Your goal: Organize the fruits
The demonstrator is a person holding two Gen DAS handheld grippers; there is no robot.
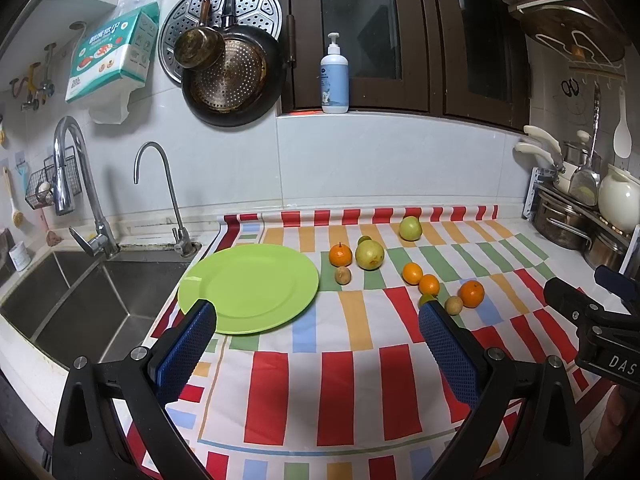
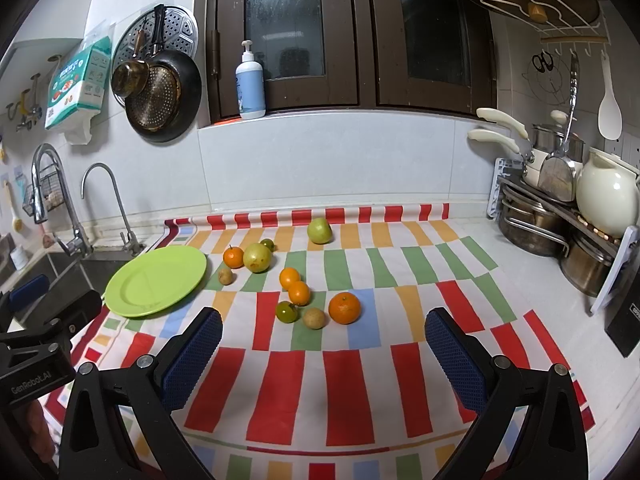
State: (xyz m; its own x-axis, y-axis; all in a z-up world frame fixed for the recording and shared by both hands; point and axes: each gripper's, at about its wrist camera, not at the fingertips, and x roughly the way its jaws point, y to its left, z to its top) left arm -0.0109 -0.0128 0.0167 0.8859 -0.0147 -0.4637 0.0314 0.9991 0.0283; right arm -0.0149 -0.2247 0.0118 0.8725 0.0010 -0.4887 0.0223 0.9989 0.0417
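Fruit lies mid-frame on the striped tablecloth beside the round green plate; a small green citrus sits half-hidden, perhaps a lime. Left gripper and right gripper gape, empty.

In the left wrist view a small green fruit at about 4 o'clock is mostly hidden behind the left hand-held gripper's right finger, and another peeks from behind the pear. The right hand-held gripper is cut off at 3 o'clock. The bottle label is too small to read.
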